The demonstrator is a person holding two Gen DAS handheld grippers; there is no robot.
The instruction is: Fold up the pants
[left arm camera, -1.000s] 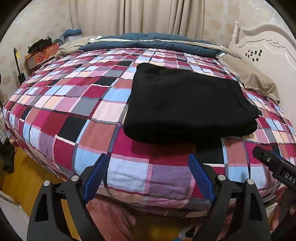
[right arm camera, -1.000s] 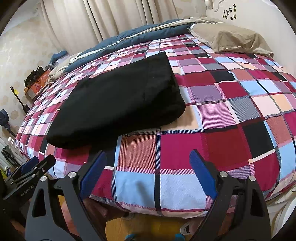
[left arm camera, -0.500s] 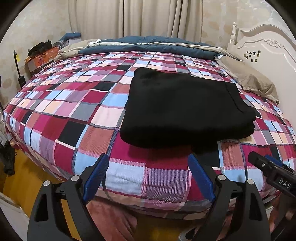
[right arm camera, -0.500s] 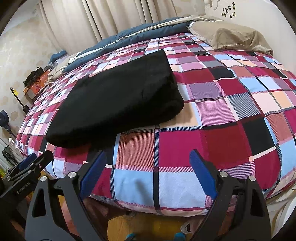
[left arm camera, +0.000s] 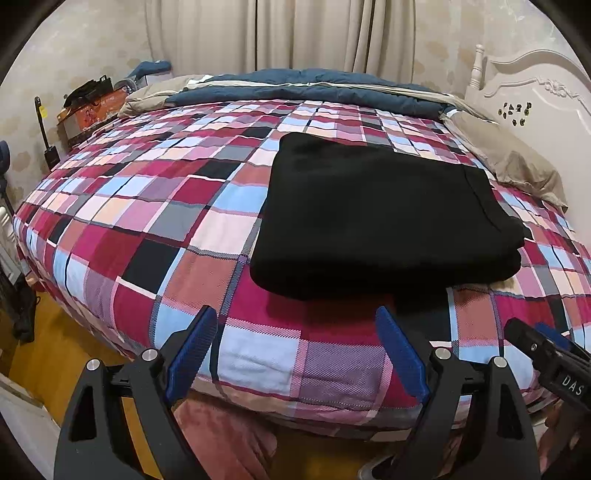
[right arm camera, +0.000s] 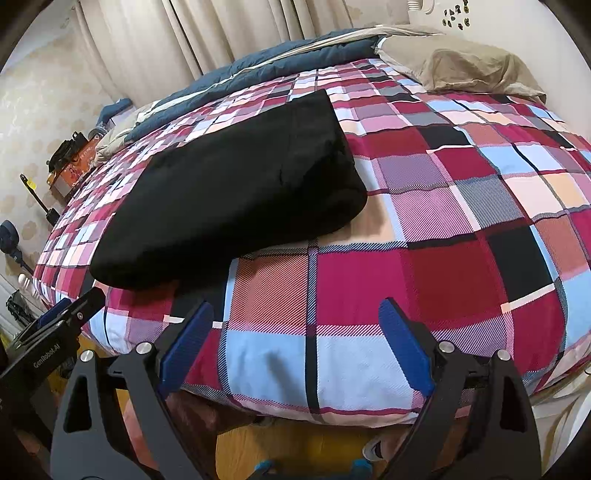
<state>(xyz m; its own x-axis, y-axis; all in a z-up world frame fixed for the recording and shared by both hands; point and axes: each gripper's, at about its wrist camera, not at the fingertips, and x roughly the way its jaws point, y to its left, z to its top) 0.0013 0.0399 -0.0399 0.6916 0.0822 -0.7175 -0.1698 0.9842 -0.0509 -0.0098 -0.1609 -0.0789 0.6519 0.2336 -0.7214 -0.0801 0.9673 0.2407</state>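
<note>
Black pants [left arm camera: 384, 218], folded into a thick, soft rectangle of matte fleece-like cloth, lay flat on the bed [left arm camera: 155, 206], near its front edge, rounded fold toward the camera. Beneath them stretched a woven plaid cover in red, pink, pale blue, grey and black squares, slightly puffed at the mattress edge. Behind lay a rolled navy quilt [left arm camera: 306, 86] and a crumpled tan pillow [left arm camera: 513, 162], beside a carved white headboard [left arm camera: 535, 88]. Pleated beige curtains [left arm camera: 288, 33] hung at the back.

Left hand-held gripper [left arm camera: 295, 339] hovered short of the bed edge, blue ribbed pads spread wide, nothing between them. Right hand-held gripper [right arm camera: 295, 332] likewise released, empty, well apart from the pants [right arm camera: 236, 192].
</note>
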